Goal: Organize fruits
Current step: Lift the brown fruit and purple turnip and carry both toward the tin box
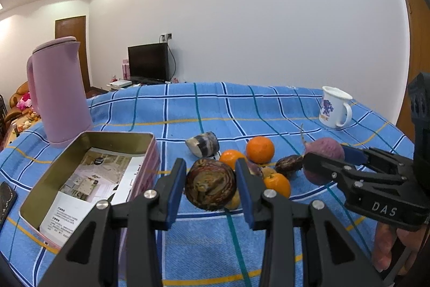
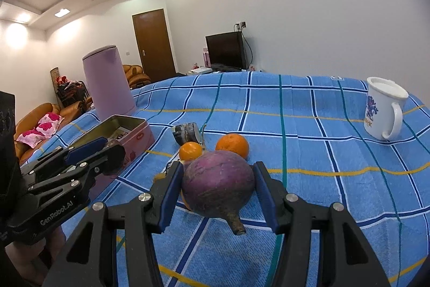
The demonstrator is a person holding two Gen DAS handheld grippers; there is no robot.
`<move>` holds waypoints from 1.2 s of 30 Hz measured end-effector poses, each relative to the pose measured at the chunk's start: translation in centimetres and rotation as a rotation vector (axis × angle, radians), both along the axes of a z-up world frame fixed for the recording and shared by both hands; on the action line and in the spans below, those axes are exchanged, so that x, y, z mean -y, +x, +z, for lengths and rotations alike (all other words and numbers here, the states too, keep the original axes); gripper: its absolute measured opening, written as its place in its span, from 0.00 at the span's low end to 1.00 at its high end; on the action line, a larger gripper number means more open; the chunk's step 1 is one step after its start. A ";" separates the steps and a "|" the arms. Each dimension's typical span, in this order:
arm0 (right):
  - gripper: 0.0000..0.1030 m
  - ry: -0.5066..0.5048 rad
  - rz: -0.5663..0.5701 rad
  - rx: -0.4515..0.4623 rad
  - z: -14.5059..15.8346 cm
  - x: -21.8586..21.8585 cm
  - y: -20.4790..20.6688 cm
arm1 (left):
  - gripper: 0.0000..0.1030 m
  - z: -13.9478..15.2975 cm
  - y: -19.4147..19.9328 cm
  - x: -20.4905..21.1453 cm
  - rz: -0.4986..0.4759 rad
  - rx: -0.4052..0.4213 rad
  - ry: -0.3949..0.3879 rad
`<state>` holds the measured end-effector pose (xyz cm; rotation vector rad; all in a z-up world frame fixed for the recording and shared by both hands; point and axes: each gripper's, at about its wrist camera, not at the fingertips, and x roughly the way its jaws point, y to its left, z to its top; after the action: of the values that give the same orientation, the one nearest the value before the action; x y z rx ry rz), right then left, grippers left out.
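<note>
Claws are both loaded, left claw [image 1: 212, 188] pinching a mottled passion fruit [image 1: 211, 183] and right claw [image 2: 219, 192] clamping the purple turnip [image 2: 218, 183] above the surface, so I'd carry them gently into the open tin [image 1: 88, 179].

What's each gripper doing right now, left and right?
Left gripper: closed on the mottled brown-purple fruit.
Right gripper: closed on the purple turnip-like bulb, its stub pointing toward the camera.
</note>
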<state>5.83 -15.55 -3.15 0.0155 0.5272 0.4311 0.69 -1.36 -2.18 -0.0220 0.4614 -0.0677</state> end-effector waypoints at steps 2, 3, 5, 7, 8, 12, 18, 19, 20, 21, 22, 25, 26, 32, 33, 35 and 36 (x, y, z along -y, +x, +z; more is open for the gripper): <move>0.53 0.000 0.001 0.011 0.1 0.0 -0.2 | 0.38 0.0 -0.1 0.0 0.001 0.005 0.000; 0.53 0.001 0.001 0.017 0.1 0.0 -0.3 | 0.38 0.0 -0.1 0.0 0.003 0.009 0.001; 0.53 0.003 0.004 0.027 0.2 0.1 -0.5 | 0.38 0.1 -0.3 0.0 0.005 0.015 0.001; 0.53 0.003 0.005 0.037 0.3 0.0 -0.7 | 0.38 0.2 -0.4 -0.1 0.007 0.023 0.001; 0.53 0.004 0.006 0.040 0.4 0.0 -0.8 | 0.38 0.2 -0.4 0.0 0.007 0.025 0.001; 0.53 0.006 0.006 0.056 0.5 0.1 -1.0 | 0.38 0.3 -0.7 -0.1 0.010 0.038 0.001; 0.53 0.011 0.007 0.075 0.7 0.2 -1.4 | 0.38 0.4 -1.1 0.0 0.015 0.058 0.010; 0.53 0.010 0.007 0.077 0.7 0.2 -1.5 | 0.38 0.5 -1.2 0.0 0.015 0.061 0.011; 0.53 0.010 0.007 0.079 0.7 0.3 -1.5 | 0.38 0.5 -1.2 0.0 0.017 0.063 0.012; 0.53 0.011 0.007 0.082 0.7 0.3 -1.6 | 0.38 0.5 -1.2 0.0 0.017 0.065 0.012; 0.53 0.011 0.007 0.085 0.8 0.3 -1.6 | 0.38 0.5 -1.2 0.0 0.017 0.066 0.012; 0.53 0.011 0.007 0.100 0.9 0.3 -1.9 | 0.38 0.5 -1.4 0.0 0.020 0.071 0.012; 0.53 0.011 0.007 0.107 0.9 0.3 -2.1 | 0.38 0.6 -1.5 0.0 0.021 0.074 0.012; 0.53 0.008 0.009 0.147 1.2 0.3 -2.8 | 0.38 0.7 -1.7 0.0 0.028 0.092 0.014; 0.53 0.008 0.010 0.153 1.2 0.4 -2.9 | 0.38 0.7 -1.8 0.0 0.029 0.095 0.015; 0.53 0.008 0.010 0.164 1.3 0.4 -3.0 | 0.38 0.8 -1.9 0.0 0.029 0.102 0.016; 0.53 0.008 0.009 0.168 1.3 0.4 -3.2 | 0.38 0.8 -2.0 0.0 0.030 0.105 0.017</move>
<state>2.65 -15.94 -1.87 -0.0154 0.3604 0.4394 -1.27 -1.37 -1.41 -0.0084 0.3565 -0.0350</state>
